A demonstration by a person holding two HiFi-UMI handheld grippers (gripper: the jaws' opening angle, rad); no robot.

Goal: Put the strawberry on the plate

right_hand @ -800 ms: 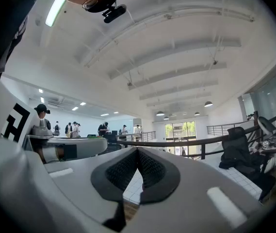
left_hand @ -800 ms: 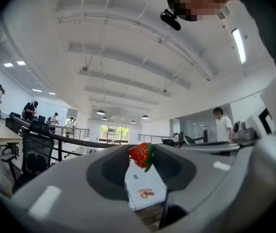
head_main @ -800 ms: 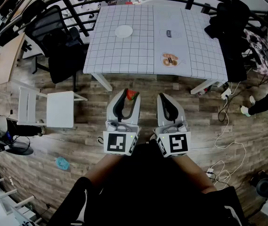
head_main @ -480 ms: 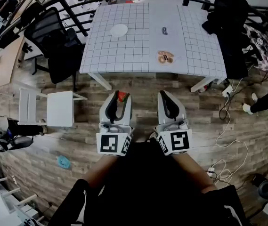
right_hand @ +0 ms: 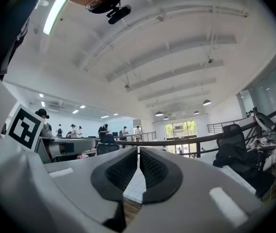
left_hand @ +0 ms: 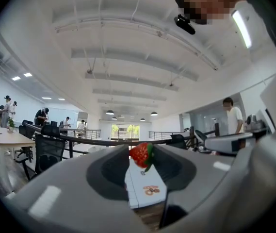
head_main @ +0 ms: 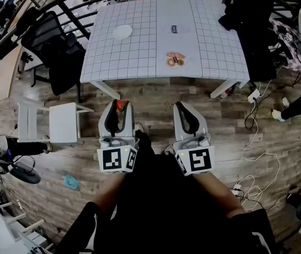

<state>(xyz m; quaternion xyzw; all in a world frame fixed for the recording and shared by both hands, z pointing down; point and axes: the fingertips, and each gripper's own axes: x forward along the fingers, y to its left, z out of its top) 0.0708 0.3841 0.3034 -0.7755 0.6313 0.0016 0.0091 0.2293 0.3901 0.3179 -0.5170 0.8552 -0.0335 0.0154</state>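
A red strawberry (head_main: 120, 105) with a green stalk is pinched at the tips of my left gripper (head_main: 119, 106); it shows again between the jaws in the left gripper view as the strawberry (left_hand: 141, 155). My left gripper (left_hand: 141, 157) is shut on it, held over the wooden floor short of the table. A small white plate (head_main: 122, 32) lies on the far left part of the grid-patterned table (head_main: 139, 57). My right gripper (head_main: 181, 108) is beside the left one, its jaws together with nothing between them, seen as my right gripper (right_hand: 138, 154).
A round printed item (head_main: 175, 60) and a small card (head_main: 174, 29) lie on the table. Black office chairs (head_main: 55, 46) stand at its left, and another with dark clothing (head_main: 251, 25) at its right. A white stool (head_main: 63, 121) stands at left. Cables (head_main: 256, 163) trail over the floor at right.
Both grippers and the strawberry have shifted left and slightly closer to the table's near edge. The table now sits lower and further left in the head view.
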